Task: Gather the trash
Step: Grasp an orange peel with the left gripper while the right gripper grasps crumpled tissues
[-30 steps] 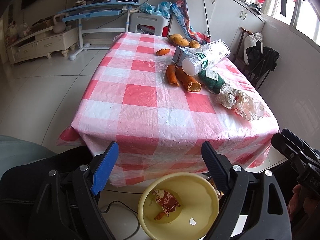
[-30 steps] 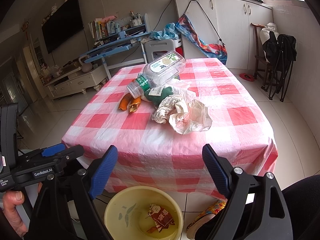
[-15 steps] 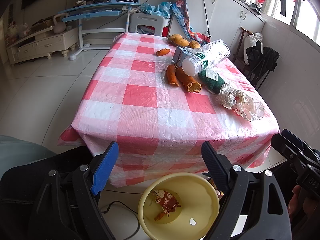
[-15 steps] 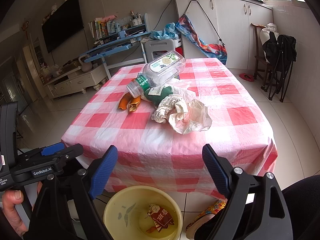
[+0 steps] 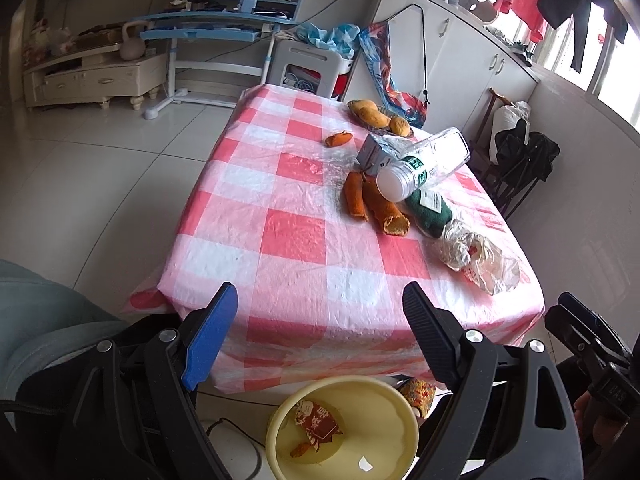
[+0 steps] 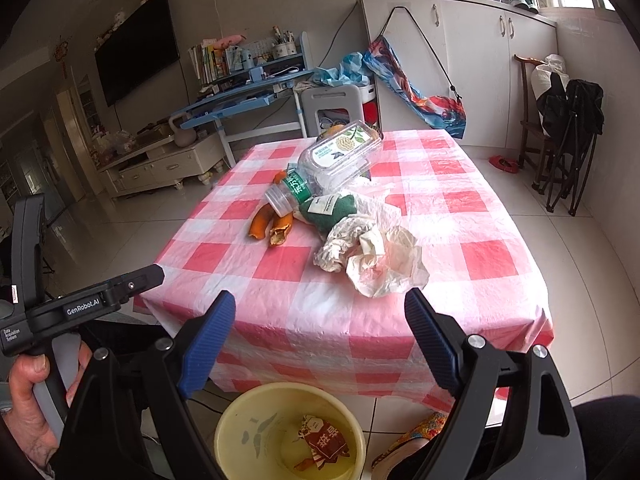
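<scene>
Trash lies on a table with a red-and-white checked cloth [image 5: 288, 240]: a crumpled plastic bag [image 5: 476, 258] [image 6: 376, 256], a clear plastic bottle [image 5: 424, 166] [image 6: 328, 164], orange peels [image 5: 372, 200] [image 6: 272, 224], a green packet [image 5: 430, 210] [image 6: 328, 210] and a carton [image 5: 370, 152]. A yellow bin [image 5: 344, 430] [image 6: 288, 434] stands on the floor below the near table edge and holds a red wrapper [image 6: 324, 442]. My left gripper [image 5: 320, 332] and right gripper [image 6: 318, 336] are both open and empty, held above the bin, short of the table.
Whole orange fruits [image 5: 378, 116] sit at the table's far end. A blue desk [image 6: 248, 96], a white stool [image 6: 336, 100], cabinets [image 6: 472, 64] and a folded chair [image 6: 568, 136] stand around. Tiled floor lies on both sides of the table.
</scene>
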A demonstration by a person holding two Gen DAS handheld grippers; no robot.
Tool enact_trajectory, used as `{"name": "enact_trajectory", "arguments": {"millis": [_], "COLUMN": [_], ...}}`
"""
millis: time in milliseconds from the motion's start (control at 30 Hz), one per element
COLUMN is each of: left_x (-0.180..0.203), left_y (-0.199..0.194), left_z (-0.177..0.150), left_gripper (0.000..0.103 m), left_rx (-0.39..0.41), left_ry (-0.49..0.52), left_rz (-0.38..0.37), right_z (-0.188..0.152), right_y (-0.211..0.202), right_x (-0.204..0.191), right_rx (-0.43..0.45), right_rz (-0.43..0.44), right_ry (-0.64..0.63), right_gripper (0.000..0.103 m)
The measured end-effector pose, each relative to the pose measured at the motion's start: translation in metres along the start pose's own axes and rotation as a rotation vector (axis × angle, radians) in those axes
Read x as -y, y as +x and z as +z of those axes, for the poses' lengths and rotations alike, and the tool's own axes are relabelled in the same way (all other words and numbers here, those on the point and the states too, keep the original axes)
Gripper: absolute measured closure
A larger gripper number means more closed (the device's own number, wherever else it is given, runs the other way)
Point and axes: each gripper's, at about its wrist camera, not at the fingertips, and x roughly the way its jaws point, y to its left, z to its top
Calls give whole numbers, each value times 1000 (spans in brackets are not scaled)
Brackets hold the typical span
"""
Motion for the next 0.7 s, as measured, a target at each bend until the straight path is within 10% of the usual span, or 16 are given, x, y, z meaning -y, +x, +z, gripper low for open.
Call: {"name": "enact_trajectory", "arguments": {"millis": [700], "left_x": [33], "left_y": [146], "left_z": [73], "left_gripper": [27], "left_rx": [-146], "left_ry": [135], "left_rz": [102], "right_z": [35], "right_y": [59], "right_x": [23], "right_rx": [-153], "right_rz": [-2], "right_ry": [18], "right_gripper": [20]}}
